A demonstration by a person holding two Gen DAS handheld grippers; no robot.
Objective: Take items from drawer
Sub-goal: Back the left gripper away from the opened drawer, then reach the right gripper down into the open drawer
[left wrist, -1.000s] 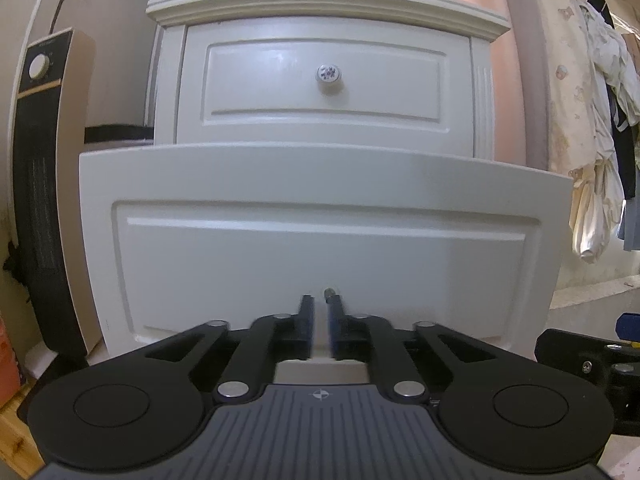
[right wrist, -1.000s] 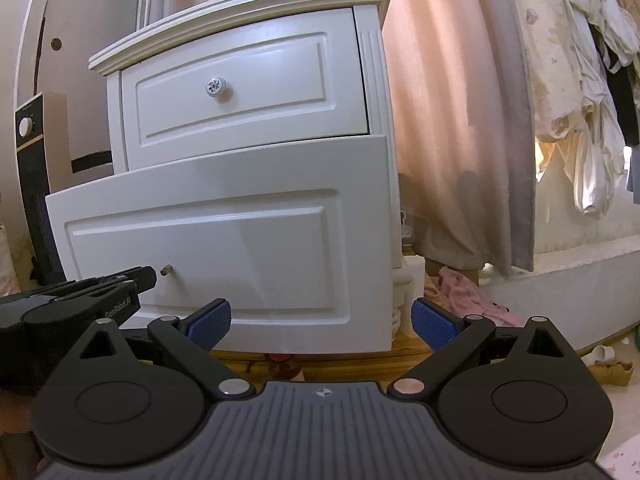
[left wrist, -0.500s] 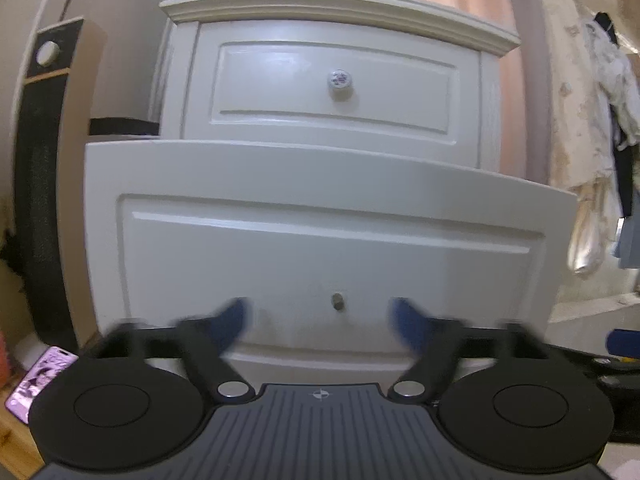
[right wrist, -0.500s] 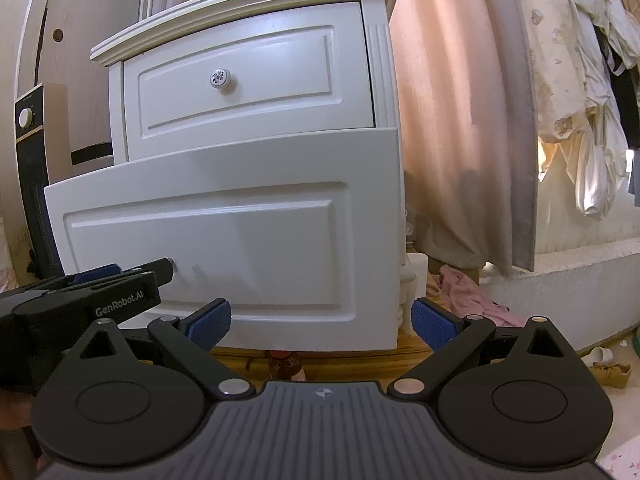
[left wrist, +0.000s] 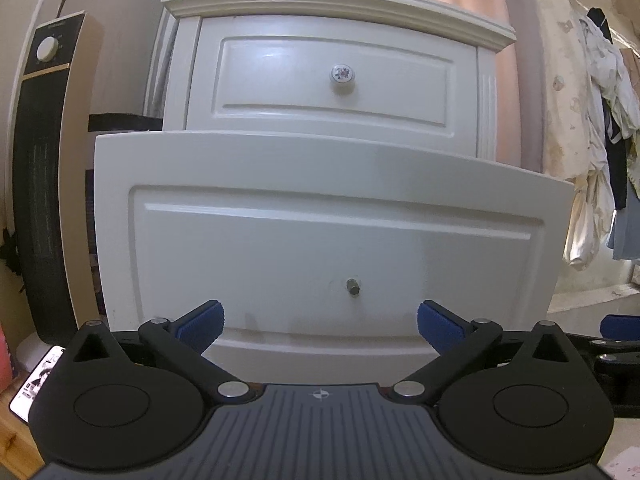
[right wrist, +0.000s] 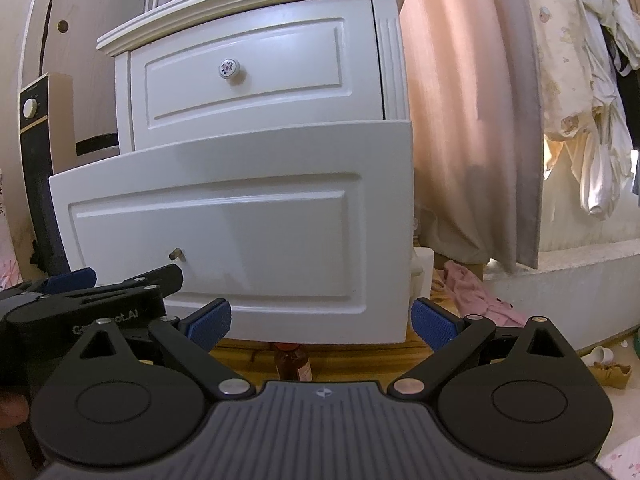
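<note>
The white nightstand's lower drawer [left wrist: 320, 240] stands pulled out, its front facing me, with a small metal knob stub [left wrist: 353, 286]. It also shows in the right wrist view [right wrist: 240, 232], with the stub [right wrist: 176, 254] at its left. The drawer's inside is hidden behind its front. My left gripper [left wrist: 320, 322] is open and empty, just in front of and below the stub. It shows from the side in the right wrist view [right wrist: 120, 280]. My right gripper [right wrist: 322, 324] is open and empty, low before the drawer's right half. The upper drawer [left wrist: 336, 76] is shut.
A tall black and beige heater [left wrist: 44, 184] stands left of the nightstand. A phone [left wrist: 36, 380] lies on the wooden floor at the left. A brown bottle [right wrist: 292, 364] stands under the drawer. Pink curtain, hanging clothes [right wrist: 580, 100] and a pink cloth [right wrist: 476, 292] are on the right.
My left gripper let go of the drawer's knob stub, opened wide and drew back a little. The drawer stays pulled out. The right gripper rose slightly and stays open.
</note>
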